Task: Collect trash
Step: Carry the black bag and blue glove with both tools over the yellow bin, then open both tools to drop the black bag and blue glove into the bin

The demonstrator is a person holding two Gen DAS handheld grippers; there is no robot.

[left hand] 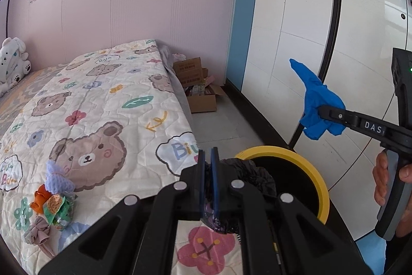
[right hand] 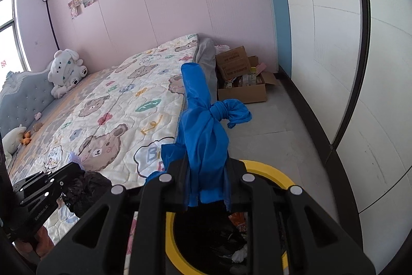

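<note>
two grippers: left gripper (left hand: 208,159) pinches one black liner (left hand: 247,172), right gripper (right hand: 206,172) one blue bag (right hand: 203,125).

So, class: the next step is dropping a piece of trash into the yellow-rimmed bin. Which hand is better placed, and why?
Right. The right gripper holds the blue knotted cloth over the bin; the left gripper only pinches the black bin liner.

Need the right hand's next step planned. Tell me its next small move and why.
Probably carry the blue knotted bag a little further over the yellow-rimmed bin before letting go. The right gripper is shut on the bag, which sticks up past the fingers, and the bin's opening, already holding trash, lies just below.
</note>
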